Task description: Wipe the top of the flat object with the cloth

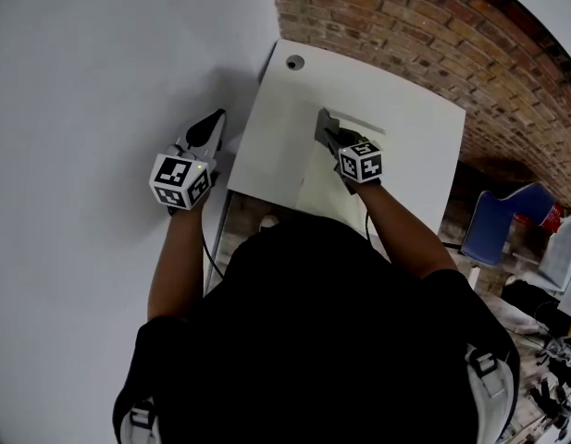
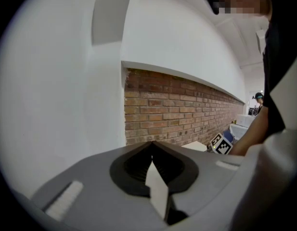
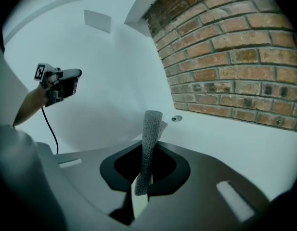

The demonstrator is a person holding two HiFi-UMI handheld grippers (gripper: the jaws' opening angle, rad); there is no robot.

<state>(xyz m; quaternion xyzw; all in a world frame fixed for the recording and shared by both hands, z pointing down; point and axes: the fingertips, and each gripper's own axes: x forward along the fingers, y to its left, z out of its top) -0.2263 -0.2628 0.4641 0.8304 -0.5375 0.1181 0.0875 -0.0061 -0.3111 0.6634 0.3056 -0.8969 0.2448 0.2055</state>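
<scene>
A grey knitted cloth (image 3: 150, 129) sticks up from between the jaws of my right gripper (image 3: 148, 150), which is shut on it. In the head view that right gripper (image 1: 331, 135) hovers over the middle of the white flat table top (image 1: 276, 137), with the cloth (image 1: 321, 124) at its tip. A faint step of a flat white surface (image 1: 396, 123) shows just beyond it. My left gripper (image 1: 215, 120) hangs off the table's left edge, beside the white wall. Its jaws meet with nothing between them (image 2: 152, 148). The left gripper (image 3: 66, 83) also appears in the right gripper view.
A brick wall (image 1: 433, 44) runs behind the table. A round cable hole (image 1: 294, 62) sits at the table's far left corner. A white wall (image 1: 100, 81) stands close on the left. A blue chair (image 1: 498, 220) and clutter lie to the right.
</scene>
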